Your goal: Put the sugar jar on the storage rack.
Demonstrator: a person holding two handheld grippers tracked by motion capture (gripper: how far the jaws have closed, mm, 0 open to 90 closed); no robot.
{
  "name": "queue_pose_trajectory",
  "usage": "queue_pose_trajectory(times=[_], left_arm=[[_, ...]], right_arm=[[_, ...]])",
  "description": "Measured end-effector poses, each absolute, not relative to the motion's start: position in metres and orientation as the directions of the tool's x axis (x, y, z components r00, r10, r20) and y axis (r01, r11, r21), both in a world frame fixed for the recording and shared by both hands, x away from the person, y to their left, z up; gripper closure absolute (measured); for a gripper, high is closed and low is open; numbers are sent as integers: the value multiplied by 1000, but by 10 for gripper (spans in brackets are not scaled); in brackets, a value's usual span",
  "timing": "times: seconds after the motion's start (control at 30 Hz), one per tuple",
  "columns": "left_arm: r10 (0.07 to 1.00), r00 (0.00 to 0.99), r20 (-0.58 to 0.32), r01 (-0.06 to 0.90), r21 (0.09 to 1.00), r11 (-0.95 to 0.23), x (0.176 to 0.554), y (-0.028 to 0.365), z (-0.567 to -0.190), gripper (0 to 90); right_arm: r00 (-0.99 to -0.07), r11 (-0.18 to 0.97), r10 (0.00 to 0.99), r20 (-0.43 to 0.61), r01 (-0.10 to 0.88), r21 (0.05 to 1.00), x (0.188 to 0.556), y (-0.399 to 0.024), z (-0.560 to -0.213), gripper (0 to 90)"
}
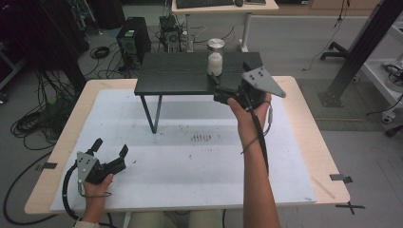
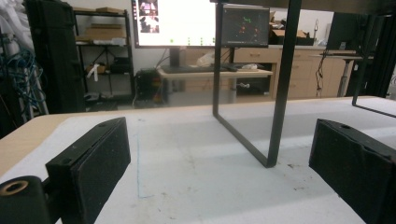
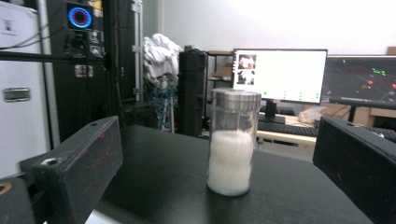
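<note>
Your right gripper point(image 1: 223, 92) has its jaws wide open, and nothing is between the pads yet. In the right gripper view the two black jaws stand far apart at the sides, and the jar point(image 3: 232, 141) sits in the gap ahead of them, a bit to the right of the middle. It is close, but the pads do not touch it.

The jar is a clear one with a shiny metal lid and white stuff inside, filled about half way. It stands straight up, so its long side runs up and down. It rests on the small black shelf point(image 1: 180, 73), near the shelf's right end and back edge. From above, the jar point(image 1: 215, 57) is just past your right gripper, away from you.

So the jar lies straight ahead of the right jaws. I think you need to push forward a little so the pads come to both sides of it, then squeeze.

Your left gripper point(image 1: 110, 156) is open too and holds nothing. It rests low over the white mat point(image 1: 190, 161), far from the jar. Your right hand is much nearer.
</note>
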State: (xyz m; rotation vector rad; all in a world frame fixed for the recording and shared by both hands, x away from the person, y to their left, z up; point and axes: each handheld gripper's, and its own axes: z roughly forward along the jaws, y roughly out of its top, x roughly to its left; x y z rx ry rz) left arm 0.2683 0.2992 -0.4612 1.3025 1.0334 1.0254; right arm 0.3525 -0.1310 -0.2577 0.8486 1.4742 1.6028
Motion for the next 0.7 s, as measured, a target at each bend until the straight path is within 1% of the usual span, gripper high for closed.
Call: queue_pose_trajectory(times=[0.17, 0.37, 0.5, 0.7], left_arm=[[971, 237, -11, -3, 1000, 12, 268, 299, -461, 56], [971, 237, -11, -2, 1000, 12, 268, 299, -461, 56], [971, 237, -12, -3, 1000, 13, 268, 299, -461, 56], [972, 237, -11, -2, 1000, 12, 268, 299, -461, 58]], right_arm=[[-455, -1, 889, -48, -108, 994, 330, -147, -273, 14], [-393, 38, 916, -82, -118, 992, 304, -173, -306, 14], [-359, 25, 931, -63, -111, 994, 290, -192, -333, 14], [-320, 8, 947, -31, -71, 997, 275, -213, -369, 15]])
